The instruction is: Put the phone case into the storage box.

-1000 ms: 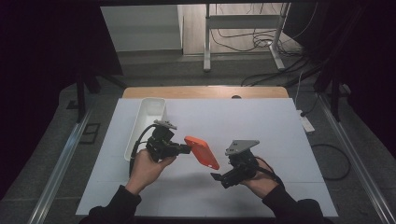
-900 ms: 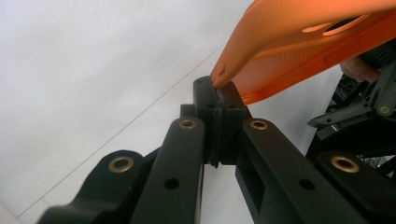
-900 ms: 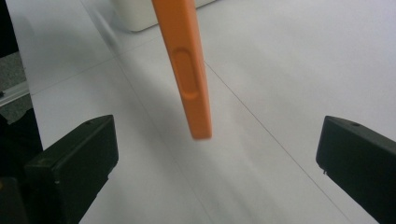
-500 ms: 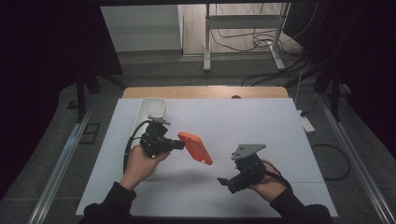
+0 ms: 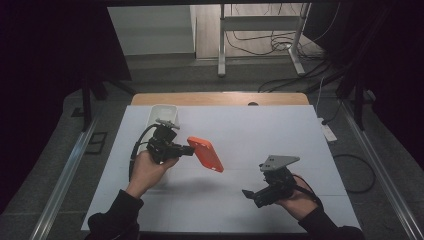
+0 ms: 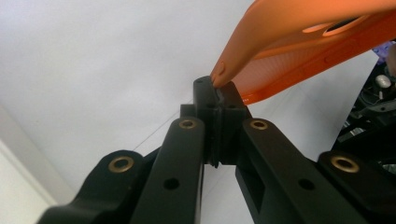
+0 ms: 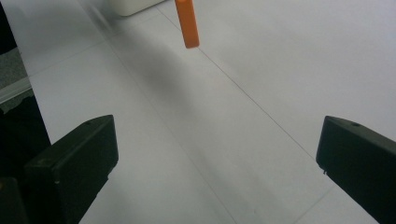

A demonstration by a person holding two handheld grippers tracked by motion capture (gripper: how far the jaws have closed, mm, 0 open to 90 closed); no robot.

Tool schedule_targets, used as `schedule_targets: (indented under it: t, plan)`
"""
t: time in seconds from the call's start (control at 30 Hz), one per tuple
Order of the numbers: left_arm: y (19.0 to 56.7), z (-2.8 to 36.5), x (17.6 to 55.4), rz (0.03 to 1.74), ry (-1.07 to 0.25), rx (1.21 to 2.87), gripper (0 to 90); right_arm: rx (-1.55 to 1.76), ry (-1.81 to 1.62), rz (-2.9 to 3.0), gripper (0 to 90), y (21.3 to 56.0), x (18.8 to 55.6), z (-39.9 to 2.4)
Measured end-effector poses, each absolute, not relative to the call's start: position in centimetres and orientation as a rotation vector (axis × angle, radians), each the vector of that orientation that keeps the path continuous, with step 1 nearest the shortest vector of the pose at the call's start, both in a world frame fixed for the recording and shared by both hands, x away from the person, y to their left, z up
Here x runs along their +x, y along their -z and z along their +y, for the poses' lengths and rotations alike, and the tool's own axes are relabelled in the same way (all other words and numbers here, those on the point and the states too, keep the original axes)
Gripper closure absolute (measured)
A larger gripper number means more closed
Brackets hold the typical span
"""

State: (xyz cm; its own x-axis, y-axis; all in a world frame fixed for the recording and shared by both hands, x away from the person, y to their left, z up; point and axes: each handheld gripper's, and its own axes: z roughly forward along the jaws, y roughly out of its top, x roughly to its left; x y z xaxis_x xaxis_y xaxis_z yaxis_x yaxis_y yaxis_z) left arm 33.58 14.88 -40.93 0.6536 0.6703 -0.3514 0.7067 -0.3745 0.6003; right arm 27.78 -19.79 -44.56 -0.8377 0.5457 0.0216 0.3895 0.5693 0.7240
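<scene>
My left gripper is shut on the edge of an orange phone case and holds it in the air above the white table. In the left gripper view the jaws pinch the case's rim, with the case spreading up and to the right. My right gripper sits low near the table's front right, open, with nothing between its jaws. From the right gripper view the case hangs far ahead, seen edge-on.
A white rectangular bin stands at the back left of the table, just behind the left hand. A wooden tabletop edge runs along the far side. Cables and a metal stand lie on the floor beyond.
The left hand has carried the orange case a little back and left. The right gripper has drawn away toward the front right, widening the gap between the two.
</scene>
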Motion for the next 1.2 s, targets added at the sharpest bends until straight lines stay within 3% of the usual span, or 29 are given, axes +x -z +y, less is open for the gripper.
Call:
schedule_targets:
  t: [1.2]
  plan:
    - [37.1,17.8,36.2,1.157,-0.035,2.119,89.1,0.978,-1.121,2.464,0.0,44.3,26.1,-26.6]
